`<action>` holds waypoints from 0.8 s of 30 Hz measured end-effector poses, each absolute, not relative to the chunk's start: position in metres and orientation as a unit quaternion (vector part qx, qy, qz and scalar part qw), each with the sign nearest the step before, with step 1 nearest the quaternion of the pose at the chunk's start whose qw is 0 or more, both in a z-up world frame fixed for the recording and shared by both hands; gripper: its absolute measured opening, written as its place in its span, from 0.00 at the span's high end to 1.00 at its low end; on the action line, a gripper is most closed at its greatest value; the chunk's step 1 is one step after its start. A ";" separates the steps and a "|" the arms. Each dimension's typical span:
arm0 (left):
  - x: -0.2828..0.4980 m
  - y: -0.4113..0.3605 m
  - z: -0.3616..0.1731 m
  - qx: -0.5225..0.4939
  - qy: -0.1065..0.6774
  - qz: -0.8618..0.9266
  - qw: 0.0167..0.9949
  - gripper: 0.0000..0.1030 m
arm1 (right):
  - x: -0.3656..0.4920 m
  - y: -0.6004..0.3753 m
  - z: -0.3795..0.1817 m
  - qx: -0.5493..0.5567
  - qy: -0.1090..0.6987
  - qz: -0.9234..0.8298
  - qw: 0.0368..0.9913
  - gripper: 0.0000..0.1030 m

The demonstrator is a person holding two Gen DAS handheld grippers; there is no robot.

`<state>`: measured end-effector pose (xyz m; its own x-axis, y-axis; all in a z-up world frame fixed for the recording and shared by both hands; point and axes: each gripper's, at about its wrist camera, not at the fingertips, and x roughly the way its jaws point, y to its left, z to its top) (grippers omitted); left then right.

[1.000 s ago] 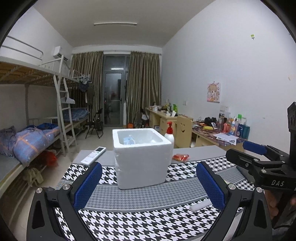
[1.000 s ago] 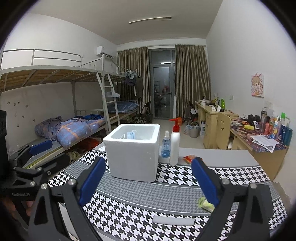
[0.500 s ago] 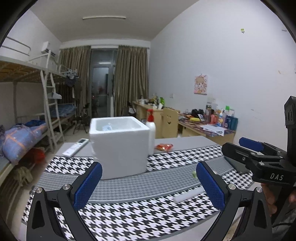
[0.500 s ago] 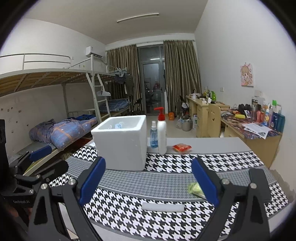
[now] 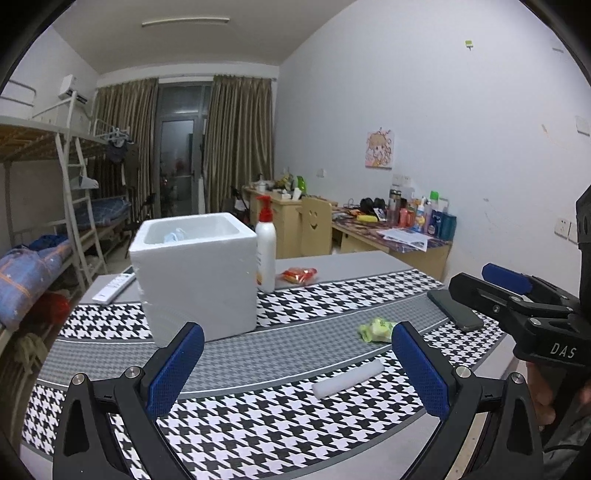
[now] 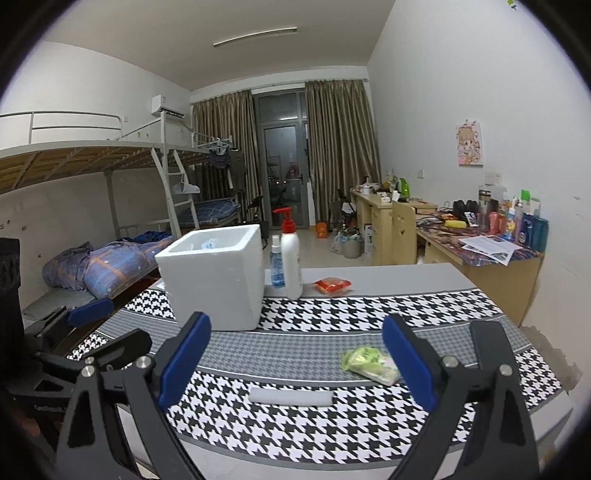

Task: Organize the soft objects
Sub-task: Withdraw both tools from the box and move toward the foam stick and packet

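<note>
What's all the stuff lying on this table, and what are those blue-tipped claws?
Foam box: 1, white, back left of the houndstooth mat; something pale blue inside.
Foam stick: 1, white, near edge.
Green packet: 1, right of the stick.
Pump bottle: 1, white with red pump, right of the box.
Spray bottle: 1, blue, beside the pump bottle.
Red packet: 1, behind the mat.
Remote: 1, white, left of the box.
Phone: 1, dark, right end.
Left gripper: open, empty.
Right gripper: open, empty.

Dim ceiling-tube light (image 5: 185, 22), fisheye-warped edges
</note>
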<state>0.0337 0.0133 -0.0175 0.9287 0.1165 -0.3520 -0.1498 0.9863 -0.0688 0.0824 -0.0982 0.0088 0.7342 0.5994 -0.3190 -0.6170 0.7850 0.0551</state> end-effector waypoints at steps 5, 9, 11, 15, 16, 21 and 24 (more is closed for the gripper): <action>0.047 0.012 -0.024 -0.043 0.188 0.057 0.980 0.01 | 0.089 -0.105 0.002 -0.022 0.169 0.309 0.936 0.07; 0.064 0.013 -0.034 -0.049 0.210 0.042 0.976 0.01 | 0.094 -0.109 -0.007 -0.019 0.180 0.294 0.938 0.07; 0.070 0.012 -0.040 -0.051 0.222 0.038 0.973 0.01 | 0.097 -0.113 -0.012 -0.018 0.187 0.288 0.939 0.07; 0.081 0.010 -0.049 -0.053 0.241 0.027 0.969 0.01 | 0.105 -0.123 -0.021 -0.013 0.200 0.268 0.942 0.07; 0.083 0.008 -0.052 -0.053 0.247 0.023 0.967 0.01 | 0.106 -0.124 -0.022 -0.011 0.203 0.265 0.943 0.07; 0.093 0.002 -0.056 -0.044 0.262 0.012 0.964 0.01 | 0.115 -0.132 -0.030 -0.006 0.217 0.247 0.944 0.07; 0.102 0.000 -0.060 -0.044 0.282 0.003 0.959 0.01 | 0.119 -0.133 -0.035 -0.012 0.221 0.242 0.945 0.07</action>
